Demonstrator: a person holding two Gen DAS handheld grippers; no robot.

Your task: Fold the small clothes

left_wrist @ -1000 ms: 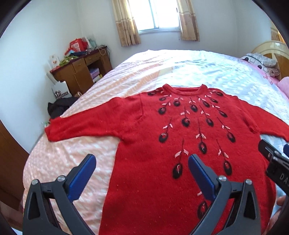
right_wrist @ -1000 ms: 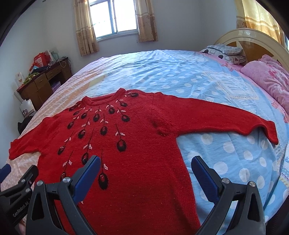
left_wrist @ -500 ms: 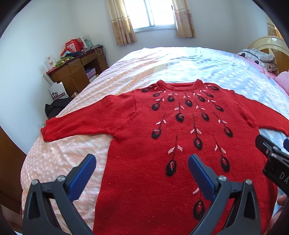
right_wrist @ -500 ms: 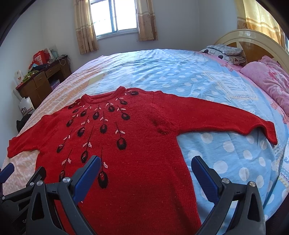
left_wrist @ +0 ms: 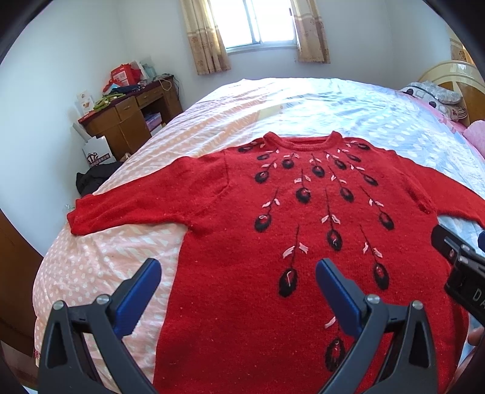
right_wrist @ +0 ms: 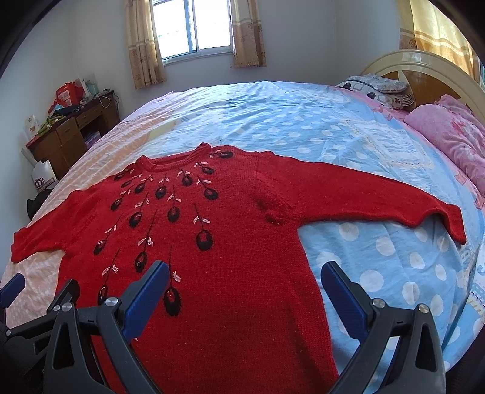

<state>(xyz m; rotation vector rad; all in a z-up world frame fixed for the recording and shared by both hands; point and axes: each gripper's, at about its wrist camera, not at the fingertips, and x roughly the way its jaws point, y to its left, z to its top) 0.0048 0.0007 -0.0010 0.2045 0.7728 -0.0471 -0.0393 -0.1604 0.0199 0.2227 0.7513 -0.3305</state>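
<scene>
There, a red sweater [left_wrist: 242,272] with black-and-pink embroidery lay flat and face up on the bed [right_wrist: 303,127], its neckline toward the window [right_wrist: 194,27] and both sleeves spread out to the sides, unfolded. The left gripper [left_wrist: 238,282] hung above the sweater's lower left edge with its blue-padded jaws wide apart and holding nothing, while the right gripper [right_wrist: 244,285] hung above the lower right part of the body, its jaws likewise spread and empty. A wooden dresser [left_wrist: 127,121] stood against the far left wall, and pink pillows [right_wrist: 448,136] lay by the headboard.
</scene>
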